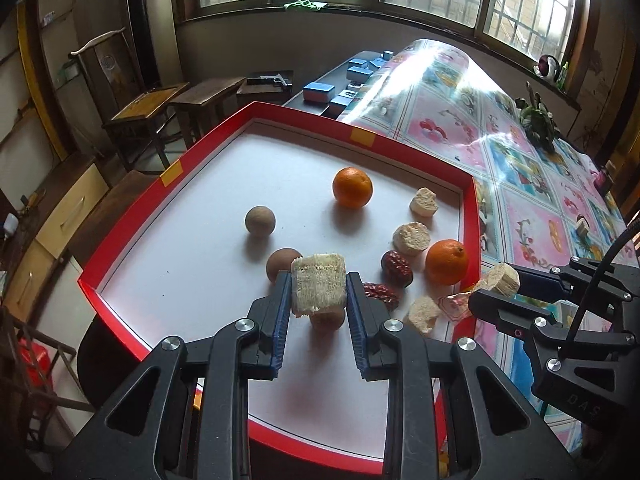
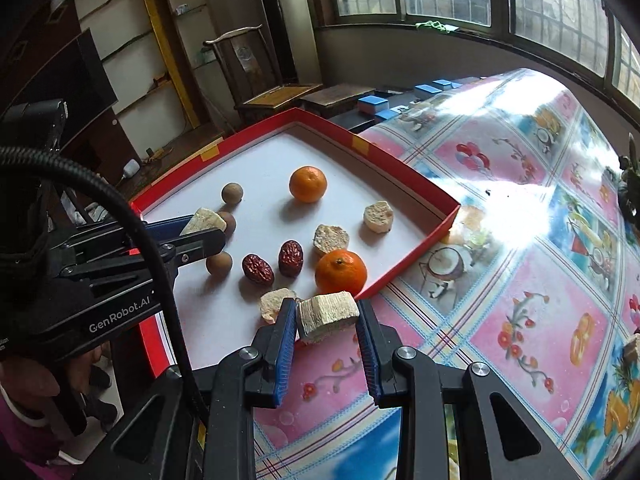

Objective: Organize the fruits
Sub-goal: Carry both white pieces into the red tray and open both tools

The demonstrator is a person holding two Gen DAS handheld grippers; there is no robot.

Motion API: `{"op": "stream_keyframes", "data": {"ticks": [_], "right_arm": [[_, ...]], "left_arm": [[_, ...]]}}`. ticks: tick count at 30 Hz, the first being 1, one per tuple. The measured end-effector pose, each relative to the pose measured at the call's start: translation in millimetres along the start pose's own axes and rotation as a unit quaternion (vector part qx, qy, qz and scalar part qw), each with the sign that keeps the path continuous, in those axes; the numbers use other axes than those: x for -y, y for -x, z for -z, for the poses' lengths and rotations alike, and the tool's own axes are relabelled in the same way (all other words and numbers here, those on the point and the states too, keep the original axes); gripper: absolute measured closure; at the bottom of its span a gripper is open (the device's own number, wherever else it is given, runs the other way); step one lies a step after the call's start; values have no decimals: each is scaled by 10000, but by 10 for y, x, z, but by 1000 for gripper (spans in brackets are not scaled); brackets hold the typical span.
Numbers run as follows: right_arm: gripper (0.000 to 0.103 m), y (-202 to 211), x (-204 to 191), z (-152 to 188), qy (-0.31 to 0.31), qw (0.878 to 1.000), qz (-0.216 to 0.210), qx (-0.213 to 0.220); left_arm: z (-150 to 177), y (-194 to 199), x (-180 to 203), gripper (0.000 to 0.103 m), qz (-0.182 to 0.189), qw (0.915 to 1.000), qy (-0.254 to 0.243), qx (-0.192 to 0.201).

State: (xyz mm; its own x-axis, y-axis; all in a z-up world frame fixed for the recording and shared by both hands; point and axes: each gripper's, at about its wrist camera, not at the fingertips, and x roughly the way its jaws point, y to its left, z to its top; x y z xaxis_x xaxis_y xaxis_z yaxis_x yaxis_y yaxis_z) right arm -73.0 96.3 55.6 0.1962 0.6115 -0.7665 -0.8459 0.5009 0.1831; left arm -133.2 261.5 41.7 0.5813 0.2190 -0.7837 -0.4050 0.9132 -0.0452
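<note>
Here, through the left wrist camera, the left gripper [image 1: 319, 294] pinches a pale, fibrous, squarish dried-fruit chunk [image 1: 319, 287] between its blue pads, hanging over the white floor of the shallow red-rimmed cardboard tray [image 1: 471, 216] — directly above the round brown fruits, with two oranges and dark red dates lying to its right.

From the right wrist camera, the right gripper [image 2: 327, 318] clamps a second pale chunk [image 2: 327, 315], its long axis across the fingers, seemingly just outside the tray's near corner over the glossy patterned tablecloth [image 2: 540, 320] — the tray lies ahead-left.
</note>
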Motion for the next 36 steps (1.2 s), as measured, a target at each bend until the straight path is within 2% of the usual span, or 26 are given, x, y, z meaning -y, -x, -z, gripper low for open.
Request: {"op": "stream_keyframes", "data": {"ticks": [10,26,36], "right_arm": [[74,-216,-95,-185,120,9998,-66,-139],[74,-445,-213,-563,468,9989,33,-73],[74,-629,-335,-674,718,9969,-256,-180]], "left_arm": [[6,-71,-55,77,24,10000,55,-56],[-7,-105,-76,77,13,10000,89,-23],[-18,-130,-104,77,-96,9998,152,-74]]}}
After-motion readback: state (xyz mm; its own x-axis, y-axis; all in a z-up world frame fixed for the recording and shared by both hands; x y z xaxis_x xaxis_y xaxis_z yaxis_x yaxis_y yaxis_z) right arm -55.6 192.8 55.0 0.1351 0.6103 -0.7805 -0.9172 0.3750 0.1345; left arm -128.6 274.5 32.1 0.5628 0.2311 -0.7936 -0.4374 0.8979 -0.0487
